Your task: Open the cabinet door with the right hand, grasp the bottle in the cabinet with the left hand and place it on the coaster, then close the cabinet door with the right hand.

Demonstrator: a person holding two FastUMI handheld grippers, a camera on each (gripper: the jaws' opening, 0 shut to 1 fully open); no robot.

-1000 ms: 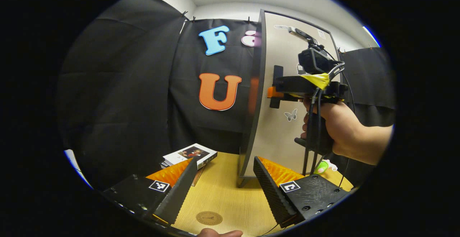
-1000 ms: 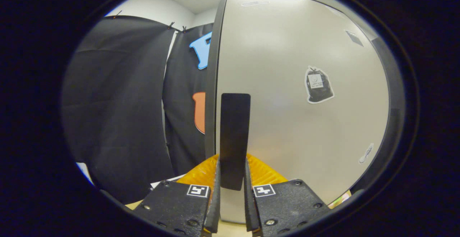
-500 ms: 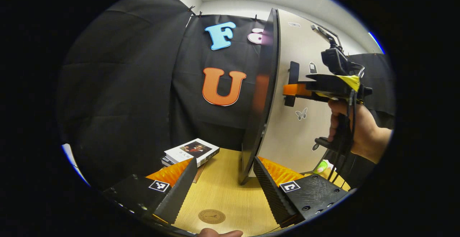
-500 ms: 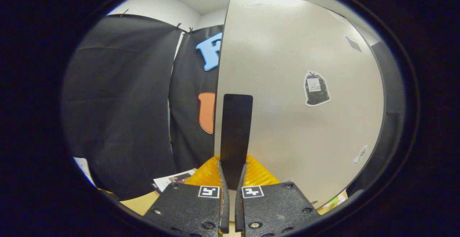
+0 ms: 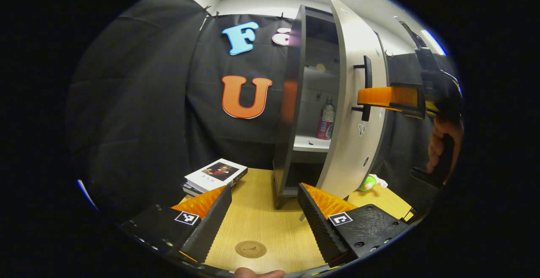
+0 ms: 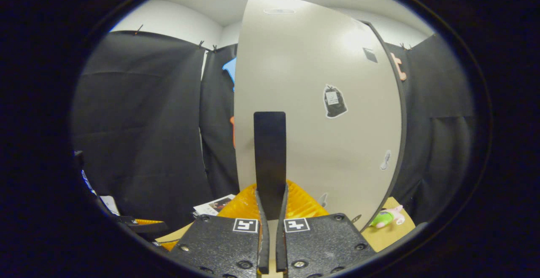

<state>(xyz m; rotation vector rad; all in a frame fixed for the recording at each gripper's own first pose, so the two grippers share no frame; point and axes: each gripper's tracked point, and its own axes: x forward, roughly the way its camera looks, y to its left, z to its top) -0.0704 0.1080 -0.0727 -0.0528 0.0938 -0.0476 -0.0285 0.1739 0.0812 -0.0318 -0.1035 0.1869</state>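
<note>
The cabinet (image 5: 291, 101) stands on the wooden table with its pale door (image 5: 354, 113) swung partly open. Inside, on a shelf, a clear bottle (image 5: 326, 120) with a pink label stands upright. My right gripper (image 6: 270, 210) is shut on the door's dark handle (image 6: 270, 160); in the left gripper view the same gripper (image 5: 366, 97) holds the handle (image 5: 368, 86), with a hand behind it. My left gripper (image 5: 263, 219) hangs open low over the table, nothing between its fingers. A round brown coaster (image 5: 250, 249) lies on the table just in front of it.
A stack of books (image 5: 215, 176) lies on the table (image 5: 253, 223) left of the cabinet. A small green and pink toy (image 5: 371, 182) rests at the right, past the door, also visible as the toy (image 6: 387, 217).
The door has swung open towards me with my right gripper on its handle. The shelf and the bottle now show. My left gripper stayed over the coaster.
</note>
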